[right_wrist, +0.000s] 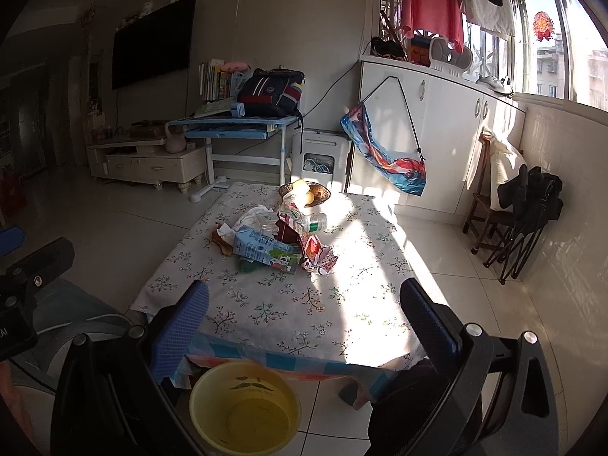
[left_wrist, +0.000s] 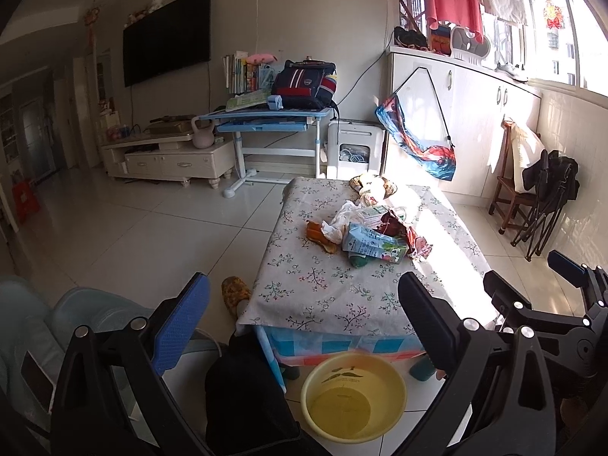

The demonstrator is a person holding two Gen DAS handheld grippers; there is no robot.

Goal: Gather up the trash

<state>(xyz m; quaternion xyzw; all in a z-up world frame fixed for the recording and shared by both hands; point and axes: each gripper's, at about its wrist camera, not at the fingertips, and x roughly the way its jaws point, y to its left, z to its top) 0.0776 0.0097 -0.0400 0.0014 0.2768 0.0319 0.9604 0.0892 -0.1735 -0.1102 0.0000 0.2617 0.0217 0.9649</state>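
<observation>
A pile of trash (left_wrist: 370, 233) lies on the low table (left_wrist: 315, 288) with a floral cloth: a blue milk carton (left_wrist: 364, 245), crumpled tissue, wrappers, a plastic bottle. It shows in the right wrist view too (right_wrist: 277, 239), with the carton (right_wrist: 262, 252). An empty yellow basin (left_wrist: 353, 399) stands on the floor at the table's near edge, also in the right wrist view (right_wrist: 245, 406). My left gripper (left_wrist: 304, 326) is open and empty, held above the near edge. My right gripper (right_wrist: 304, 326) is open and empty, also short of the pile.
A fruit basket (right_wrist: 304, 192) sits at the table's far end. My knees and a slippered foot (left_wrist: 235, 292) are beside the table. A blue desk (left_wrist: 262, 121), TV stand (left_wrist: 167, 155), white cabinet (left_wrist: 456, 114) and folded chairs (left_wrist: 539, 197) ring the room.
</observation>
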